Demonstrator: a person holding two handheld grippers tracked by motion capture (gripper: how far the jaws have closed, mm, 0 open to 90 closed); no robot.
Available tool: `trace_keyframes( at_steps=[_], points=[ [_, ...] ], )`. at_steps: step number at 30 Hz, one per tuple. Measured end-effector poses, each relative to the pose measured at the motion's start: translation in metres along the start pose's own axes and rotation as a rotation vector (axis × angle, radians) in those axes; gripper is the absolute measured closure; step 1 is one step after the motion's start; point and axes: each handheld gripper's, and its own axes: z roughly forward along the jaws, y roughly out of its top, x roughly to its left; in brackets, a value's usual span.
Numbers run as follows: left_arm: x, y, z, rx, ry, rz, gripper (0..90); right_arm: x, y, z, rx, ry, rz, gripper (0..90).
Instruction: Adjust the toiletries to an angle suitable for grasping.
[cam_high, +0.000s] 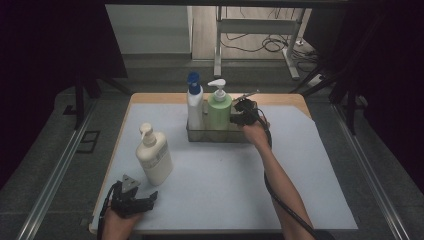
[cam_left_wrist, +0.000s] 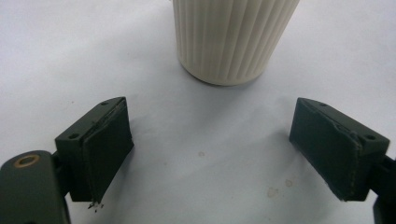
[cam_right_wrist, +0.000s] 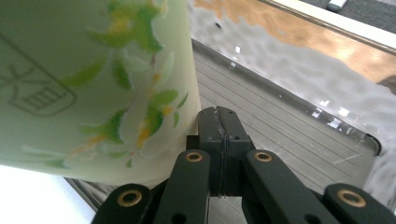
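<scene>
Green pump bottle (cam_high: 219, 111) stands upright in clear tray (cam_high: 215, 135), upper centre, long axis vertical, nozzle pointing left. Right gripper (cam_high: 239, 114) fingers pressed together just beside it. Left gripper (cam_high: 142, 202) fingers spread near cream bottle (cam_high: 154, 157).

The table (cam_high: 150, 98) had a wooden top under a pale sheet (cam_high: 215, 175) and stood on grey floor (cam_high: 45, 145). Beyond it a white desk frame (cam_high: 255, 30) stood over tangled cables (cam_high: 272, 44); dark curtains (cam_high: 50, 40) flanked both sides in dim light
</scene>
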Motion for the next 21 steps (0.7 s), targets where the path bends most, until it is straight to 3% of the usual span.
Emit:
trace_keyframes(
  at_steps=[14, 21],
  points=[
    [0.0, 0.0, 0.0, 0.001, -0.001, 0.001, 12.5, 0.011, 0.006, 0.004, 0.002, 0.001, -0.022, 89.5],
    [0.0, 0.0, 0.0, 0.001, 0.0, 0.003, 12.5, 0.013, 0.006, 0.003, 0.001, -0.002, -0.012, 89.6]
  ],
)
